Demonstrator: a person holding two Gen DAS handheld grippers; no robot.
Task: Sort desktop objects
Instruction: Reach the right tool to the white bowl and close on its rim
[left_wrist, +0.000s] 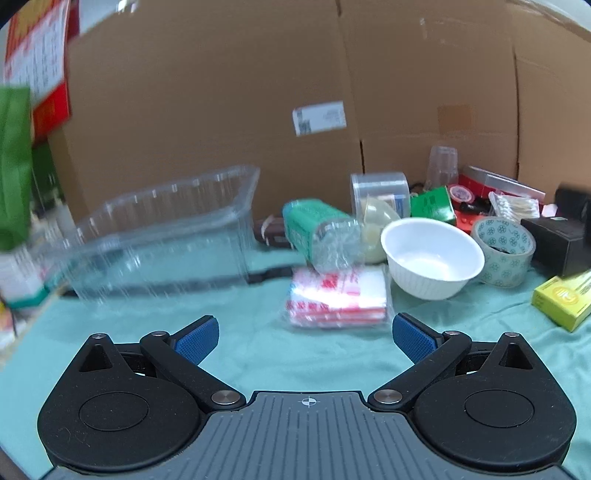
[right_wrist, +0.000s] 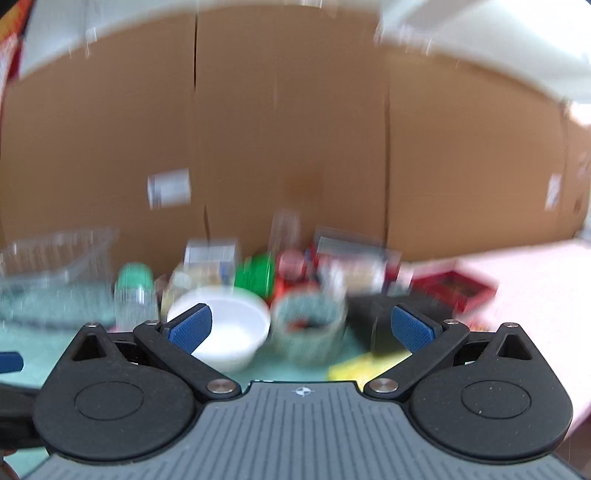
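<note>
My left gripper (left_wrist: 306, 334) is open and empty above the teal cloth (left_wrist: 258, 354). Just beyond it lies a red-and-white plastic packet (left_wrist: 338, 299). Behind that a clear bottle with a green label (left_wrist: 321, 230) lies on its side. A white bowl (left_wrist: 432, 256) and a patterned tape roll (left_wrist: 504, 251) sit to the right, a clear plastic tray (left_wrist: 159, 232) to the left. My right gripper (right_wrist: 301, 328) is open and empty. The white bowl (right_wrist: 225, 328) and the tape roll (right_wrist: 308, 326) lie just beyond it; this view is blurred.
A large cardboard box (left_wrist: 295, 74) walls off the back. A yellow box (left_wrist: 563, 297), a black box (left_wrist: 557, 240), a green box (left_wrist: 432, 205), cotton swabs (left_wrist: 513, 206) and clear cups crowd the right. Bottles and green packaging (left_wrist: 14, 166) stand at the left. A red box (right_wrist: 454, 288) sits at the right.
</note>
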